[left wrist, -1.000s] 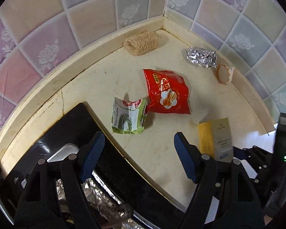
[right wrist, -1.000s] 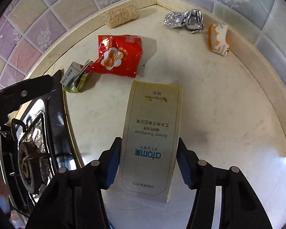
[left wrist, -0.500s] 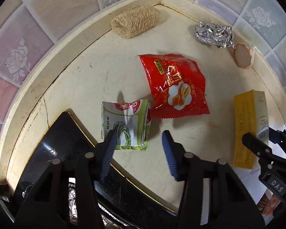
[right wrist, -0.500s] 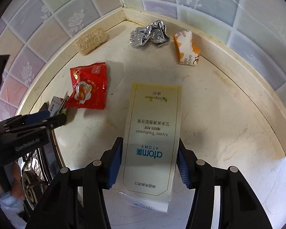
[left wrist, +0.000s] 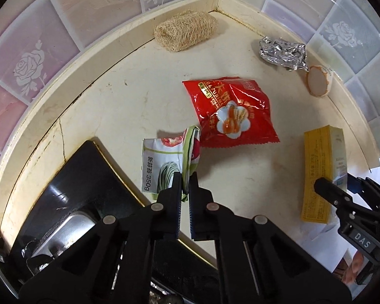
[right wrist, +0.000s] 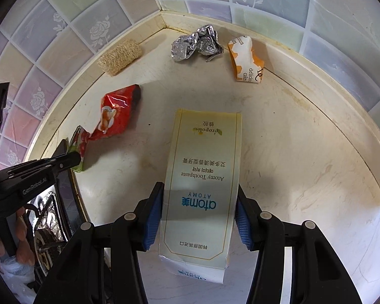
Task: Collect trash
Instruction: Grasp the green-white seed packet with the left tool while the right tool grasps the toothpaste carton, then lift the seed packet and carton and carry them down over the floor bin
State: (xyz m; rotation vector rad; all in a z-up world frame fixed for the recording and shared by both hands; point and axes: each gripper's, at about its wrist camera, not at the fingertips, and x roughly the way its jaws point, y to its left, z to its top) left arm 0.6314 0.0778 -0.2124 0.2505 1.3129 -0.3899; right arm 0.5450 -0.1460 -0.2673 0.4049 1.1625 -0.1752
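Left tool (left wrist: 185, 186) clamped on green packet (left wrist: 164, 167); right tool (right wrist: 198, 217) clamped on toothpaste box (right wrist: 202, 172); lift both straight off surface (right wrist: 291, 152), grips firm.

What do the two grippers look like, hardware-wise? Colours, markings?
Both are matte black linkage frames with silver pivot pins. The right gripper has ribbed blue pads; the left gripper shows blue pad edges too. Side labels read "DAS" on the right one, "GenRobot.AI" on the left. No cables or sleeves visible.

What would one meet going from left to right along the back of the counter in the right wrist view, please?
Loofah scrubber → crumpled foil → orange-and-white wrapper.
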